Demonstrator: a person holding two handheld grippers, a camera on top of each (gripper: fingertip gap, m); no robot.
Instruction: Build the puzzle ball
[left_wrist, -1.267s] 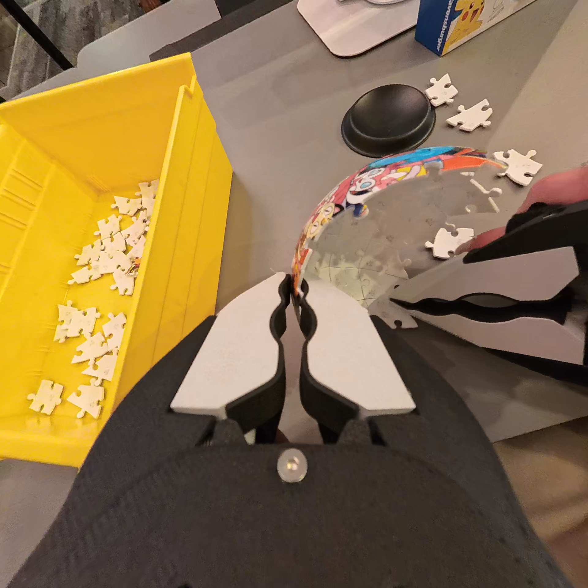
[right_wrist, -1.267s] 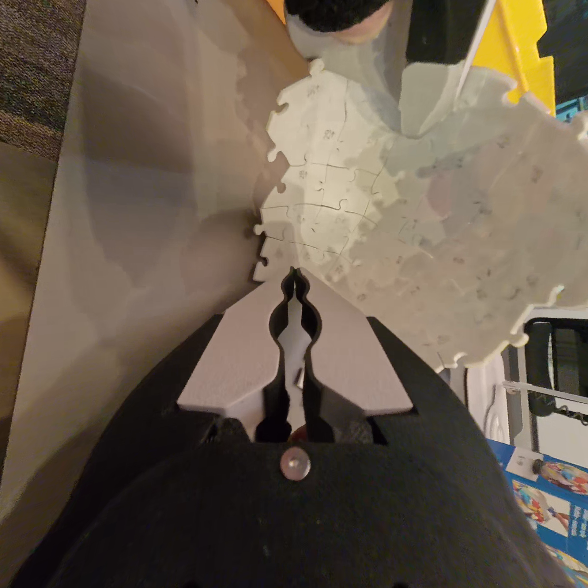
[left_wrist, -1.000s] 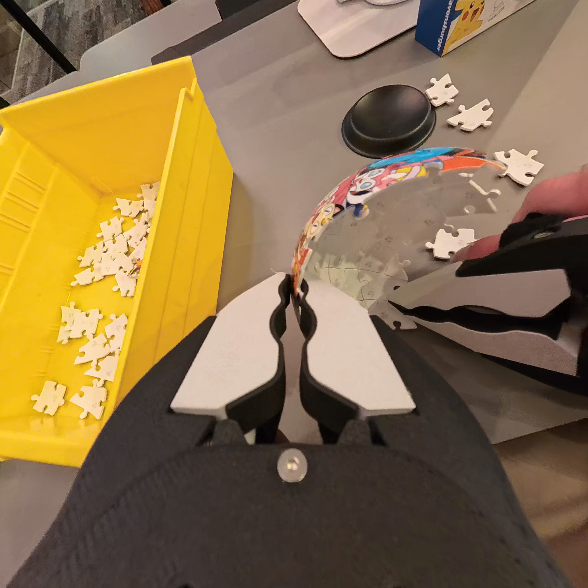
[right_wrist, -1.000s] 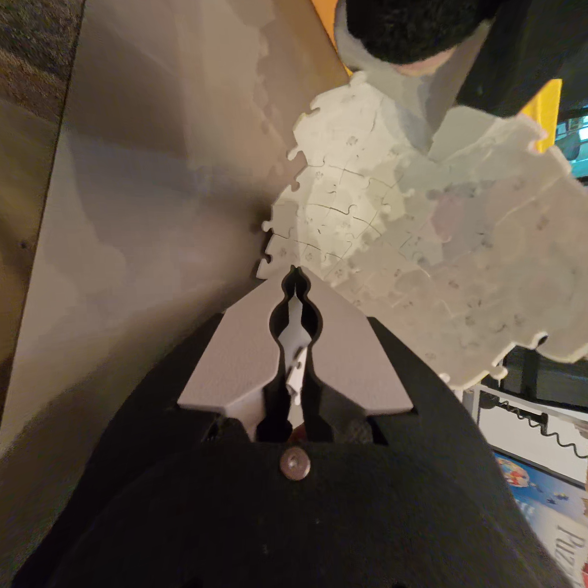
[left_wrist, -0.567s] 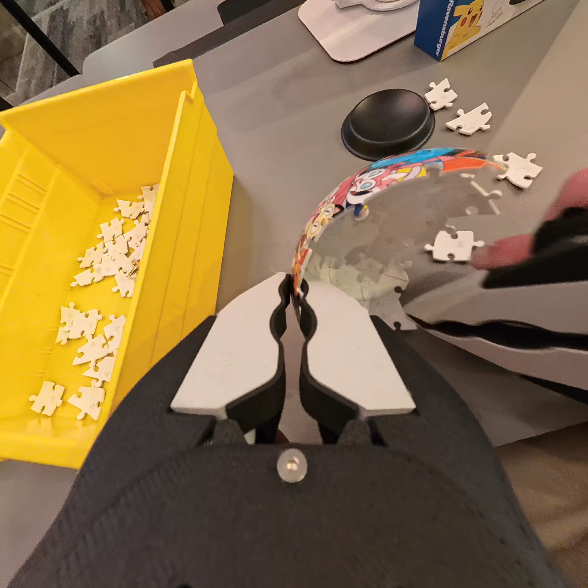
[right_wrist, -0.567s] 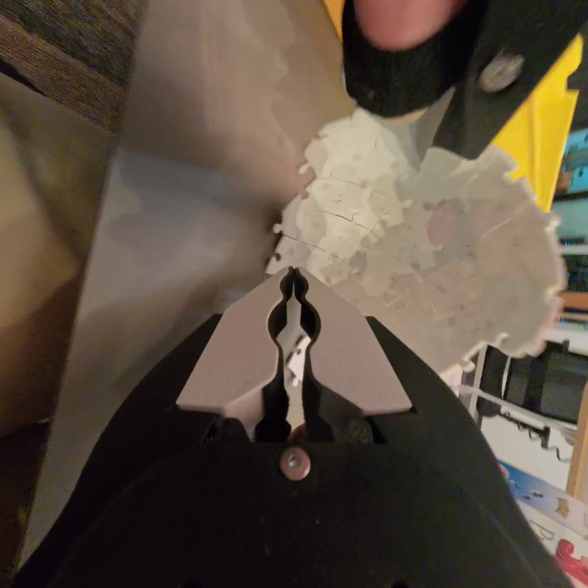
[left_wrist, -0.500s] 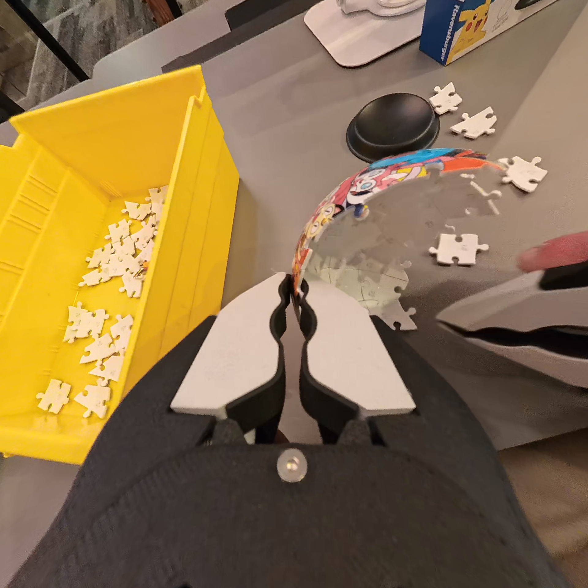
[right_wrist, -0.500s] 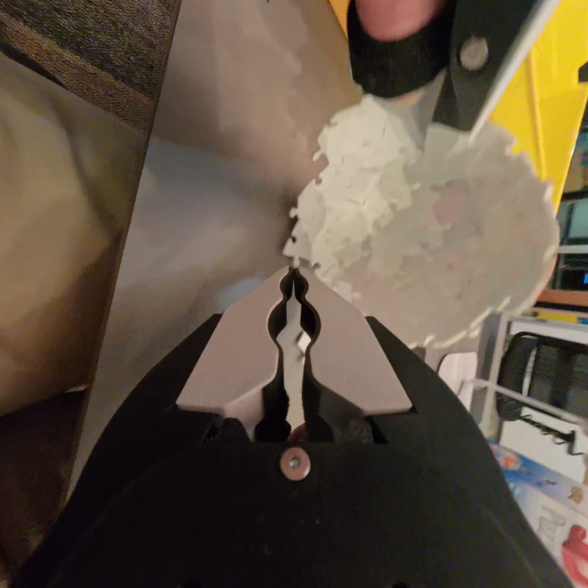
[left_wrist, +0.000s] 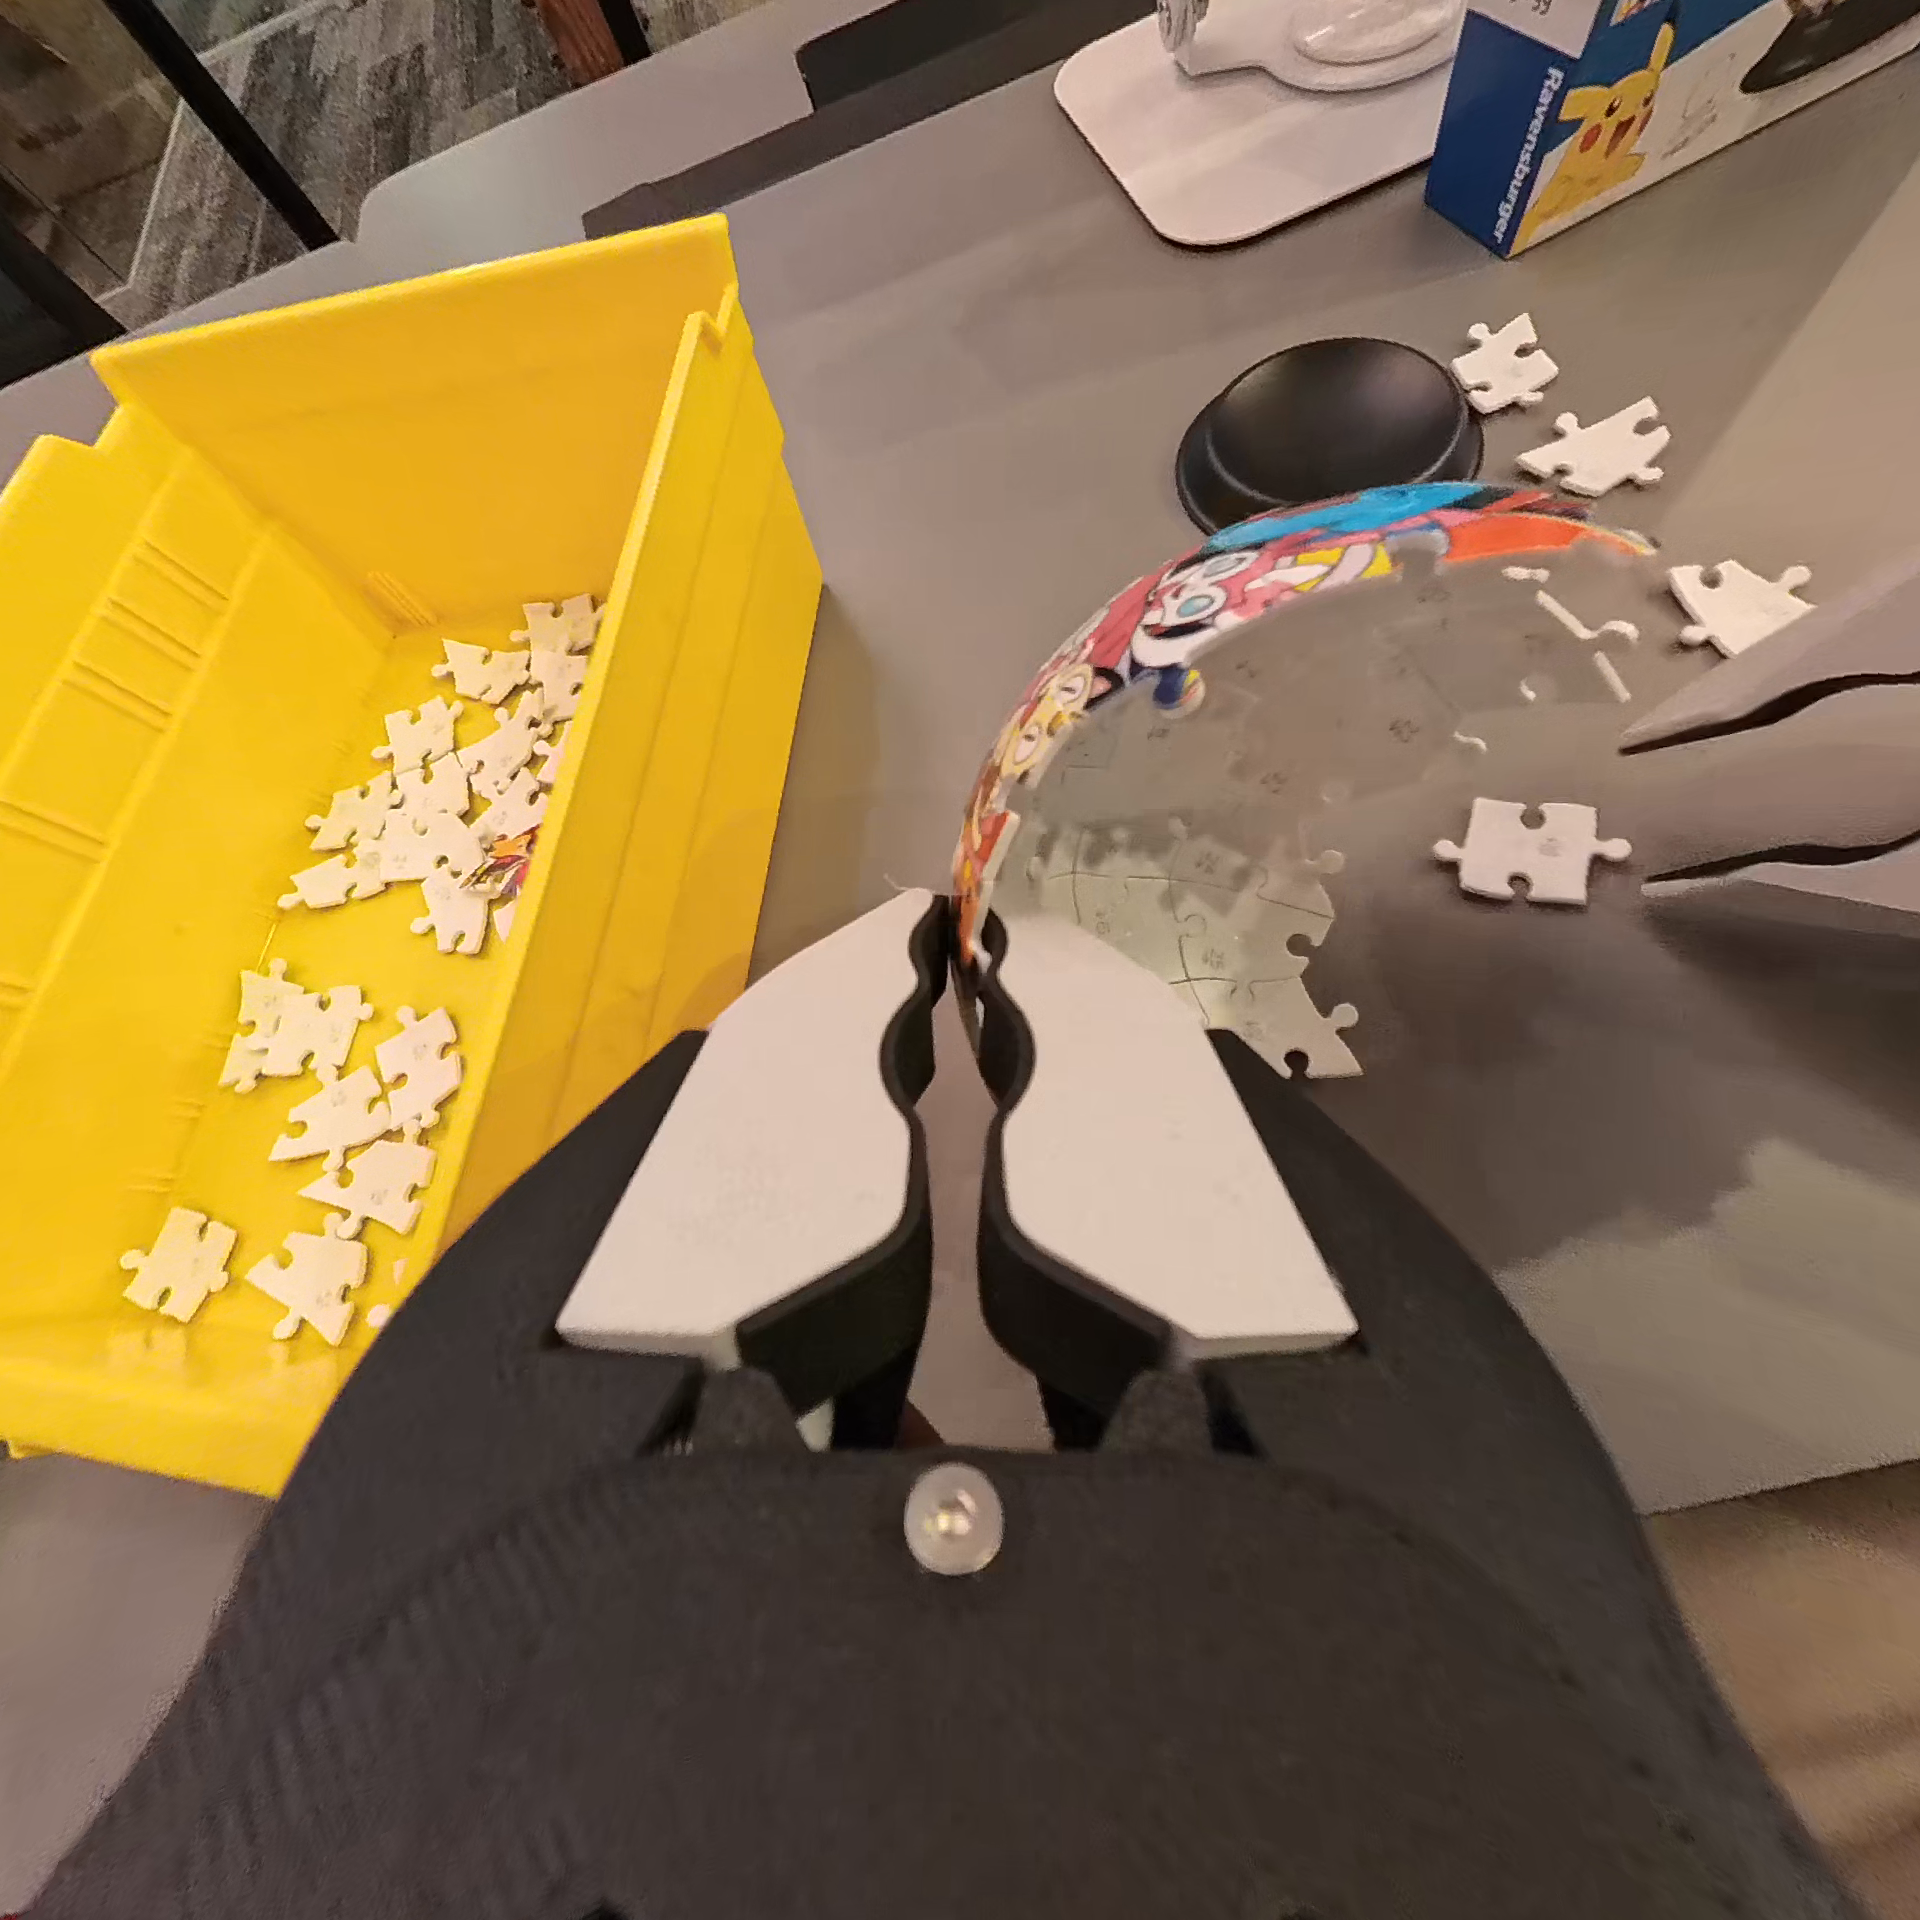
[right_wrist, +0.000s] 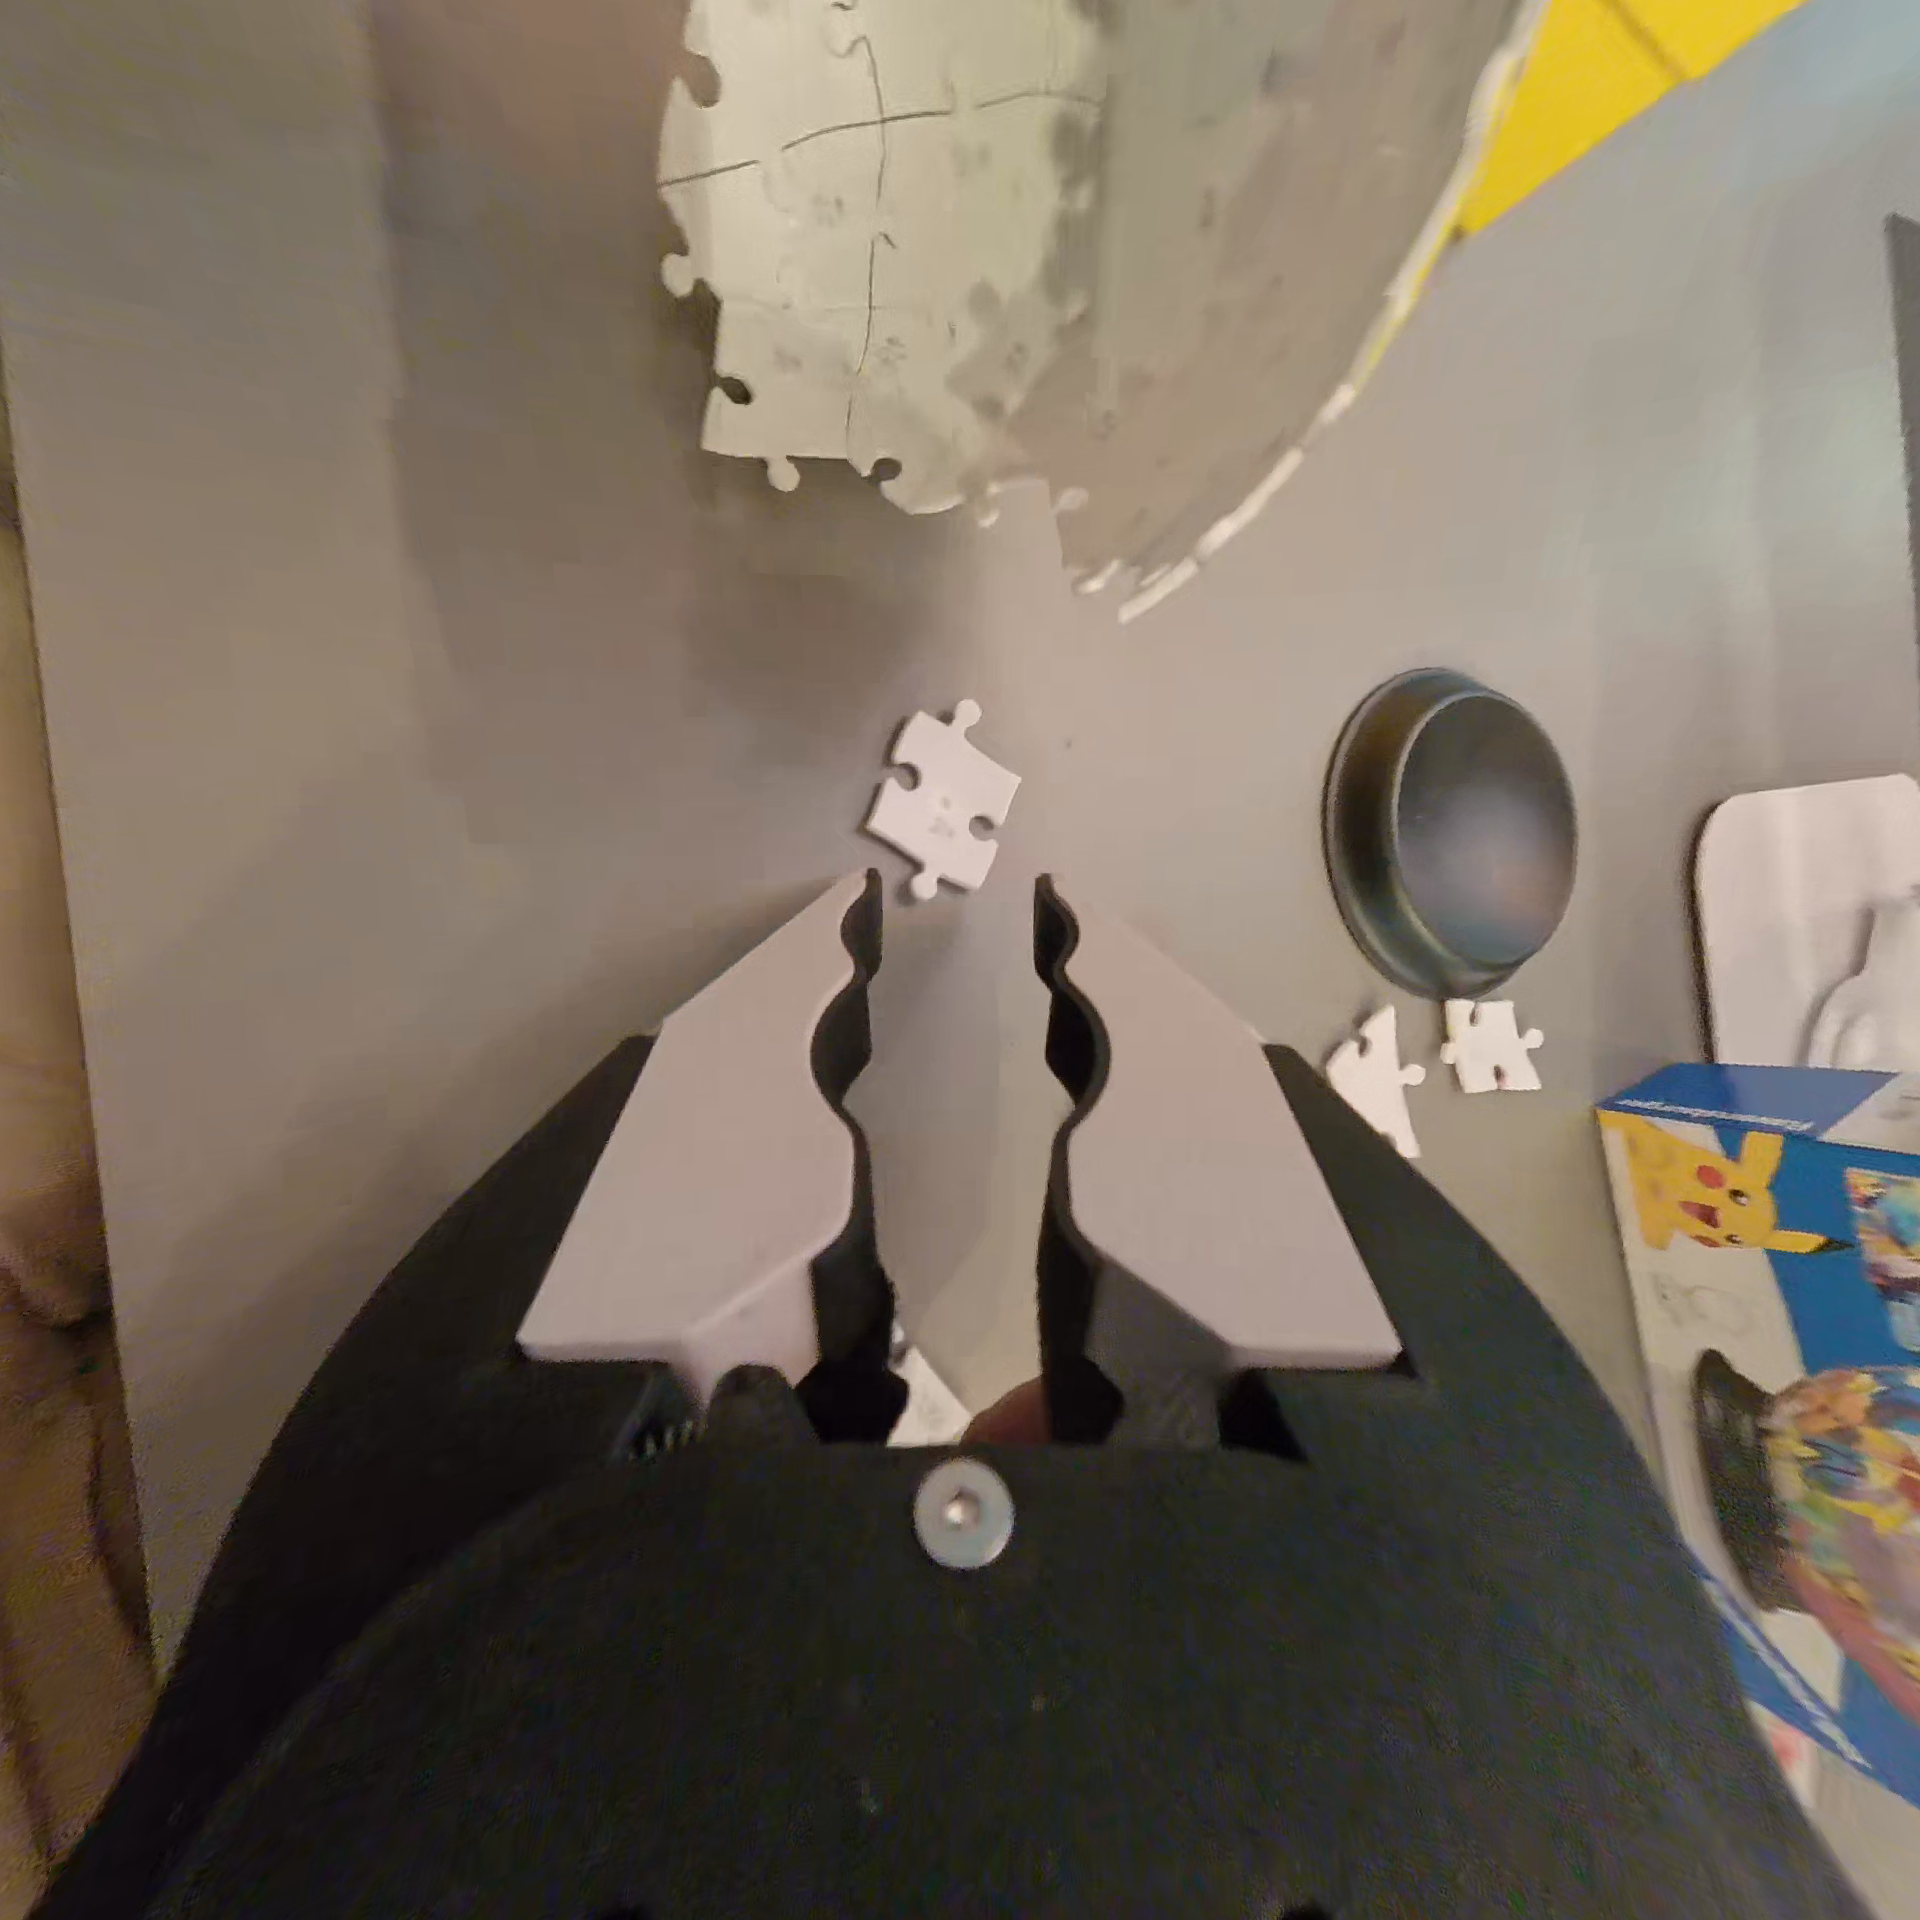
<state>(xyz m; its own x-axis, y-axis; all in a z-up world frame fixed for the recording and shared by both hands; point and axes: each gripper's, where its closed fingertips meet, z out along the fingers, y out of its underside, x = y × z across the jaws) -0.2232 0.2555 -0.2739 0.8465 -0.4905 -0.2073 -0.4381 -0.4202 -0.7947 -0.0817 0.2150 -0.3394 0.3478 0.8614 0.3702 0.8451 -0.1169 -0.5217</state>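
My left gripper (left_wrist: 961, 920) is shut on the lower edge of the half-built puzzle ball (left_wrist: 1278, 748), a curved shell with a colourful outside and a pale grey inside, held above the grey table. The shell also shows at the top of the right wrist view (right_wrist: 935, 239). My right gripper (right_wrist: 954, 894) is open and empty, its tips just short of a loose white puzzle piece (right_wrist: 943, 802) lying on the table. That piece (left_wrist: 1527, 852) and the right gripper's fingers (left_wrist: 1787, 717) show at the right edge of the left wrist view.
A yellow bin (left_wrist: 343, 540) with several white pieces stands left. A black dome stand (left_wrist: 1330, 426) sits behind the ball, also in the right wrist view (right_wrist: 1455, 831). Loose pieces (left_wrist: 1590, 447) lie near it. A blue puzzle box (right_wrist: 1766, 1247) and a white tray (left_wrist: 1247, 135) stand farther off. There is about 15 centimeters between the tips of the two grippers.
My right gripper let go of the shell's edge, drew back to the right, opened, and now points down at a loose piece on the table. My left gripper kept holding the shell.
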